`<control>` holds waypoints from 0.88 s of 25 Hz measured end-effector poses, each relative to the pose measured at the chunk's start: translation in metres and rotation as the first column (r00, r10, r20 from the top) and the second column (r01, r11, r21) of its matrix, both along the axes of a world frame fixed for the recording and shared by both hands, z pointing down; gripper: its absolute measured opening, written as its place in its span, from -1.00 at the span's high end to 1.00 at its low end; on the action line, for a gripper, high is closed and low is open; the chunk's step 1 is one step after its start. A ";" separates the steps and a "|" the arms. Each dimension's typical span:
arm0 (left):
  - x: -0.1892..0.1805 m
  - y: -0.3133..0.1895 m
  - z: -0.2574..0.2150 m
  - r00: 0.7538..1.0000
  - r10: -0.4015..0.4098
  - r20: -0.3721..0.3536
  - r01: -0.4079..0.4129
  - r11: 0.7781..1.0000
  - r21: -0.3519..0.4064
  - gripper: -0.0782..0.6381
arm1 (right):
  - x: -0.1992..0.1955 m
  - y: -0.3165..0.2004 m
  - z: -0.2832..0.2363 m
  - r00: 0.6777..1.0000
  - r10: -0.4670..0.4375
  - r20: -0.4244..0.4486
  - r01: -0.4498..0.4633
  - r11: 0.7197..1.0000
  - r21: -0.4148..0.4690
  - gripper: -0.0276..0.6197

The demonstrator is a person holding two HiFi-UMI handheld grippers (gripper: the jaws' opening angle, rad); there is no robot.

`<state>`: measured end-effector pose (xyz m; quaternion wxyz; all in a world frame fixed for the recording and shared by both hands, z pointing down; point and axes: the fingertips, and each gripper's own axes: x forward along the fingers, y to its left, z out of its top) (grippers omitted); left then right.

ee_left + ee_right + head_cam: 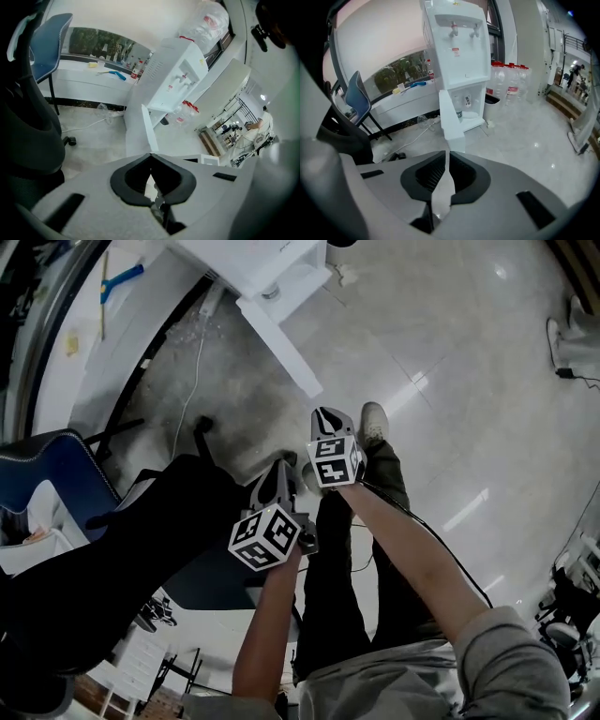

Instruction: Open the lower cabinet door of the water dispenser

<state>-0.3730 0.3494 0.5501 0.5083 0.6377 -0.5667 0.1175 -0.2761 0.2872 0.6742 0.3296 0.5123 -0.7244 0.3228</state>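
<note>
Grey plastic grippers, two, each with one marker cube, are held out on two bare forearms that reach forward and slant down over the person's dark trousers. The left gripper (283, 468) sits nearer the body, its jaws closed tip to tip and empty. The right gripper (328, 414) is a little further ahead, its jaws drawn in to a thin slit with nothing between them. One pale shoe (373, 422) shows just beyond the right gripper. One black office chair (112, 559) stands at the left, and one blue chair (356, 96) is beyond it. One white cable (192, 381) trails across the rough grey floor. One white water dispenser (461, 47) with two taps stands well apart from both grippers. Its lower cabinet door (450, 117) stands open, swung out from the base toward the person. Red-capped water bottles (508, 82) stand just beside the dispenser, too crowded to count. The open door partly hides the cabinet's contents, which are too small to name. In the head view the frame's upper edge cuts off the dispenser.
</note>
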 end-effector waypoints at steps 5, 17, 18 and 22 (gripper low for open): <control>0.007 -0.008 -0.038 0.998 0.045 0.035 -0.046 0.998 0.053 0.76 | 0.004 0.009 -0.051 0.999 -0.023 0.048 0.023 1.000 0.003 0.83; 0.031 -0.007 -0.134 0.986 0.123 0.109 -0.139 0.978 0.156 0.77 | 0.027 0.022 -0.193 0.990 0.001 0.141 -0.015 0.995 0.099 0.89; 0.031 -0.008 -0.144 0.988 0.115 0.106 -0.131 0.977 0.166 0.76 | 0.027 0.020 -0.208 0.989 -0.005 0.145 -0.013 0.993 0.121 0.88; 0.036 -0.012 -0.187 0.991 0.102 0.087 -0.120 0.967 0.225 0.76 | 0.026 0.017 -0.270 0.985 -0.039 0.166 0.003 0.978 0.209 0.88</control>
